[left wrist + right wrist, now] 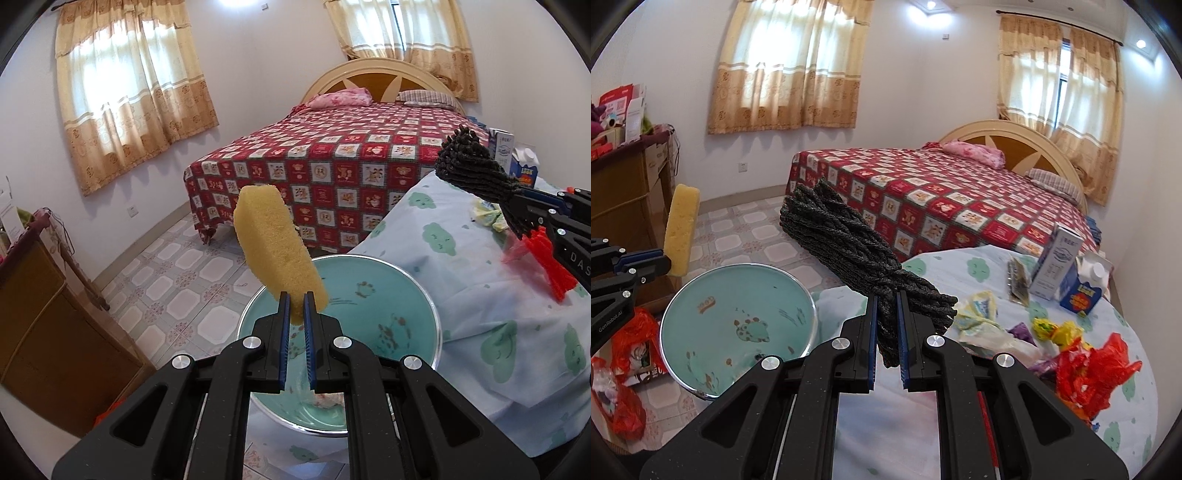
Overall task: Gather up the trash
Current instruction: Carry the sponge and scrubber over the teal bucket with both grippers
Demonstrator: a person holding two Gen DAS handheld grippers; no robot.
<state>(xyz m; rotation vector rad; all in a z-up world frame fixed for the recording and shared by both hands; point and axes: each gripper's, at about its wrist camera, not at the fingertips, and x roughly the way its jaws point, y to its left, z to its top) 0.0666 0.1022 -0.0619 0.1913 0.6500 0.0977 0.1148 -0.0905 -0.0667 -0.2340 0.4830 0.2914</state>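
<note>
While gripped, porous yellow sponge (pixel 275 254), upright.

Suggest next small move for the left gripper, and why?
Probably open the left gripper: it is shut on the yellow sponge, which hangs right above the teal basin, so it should drop in.
</note>
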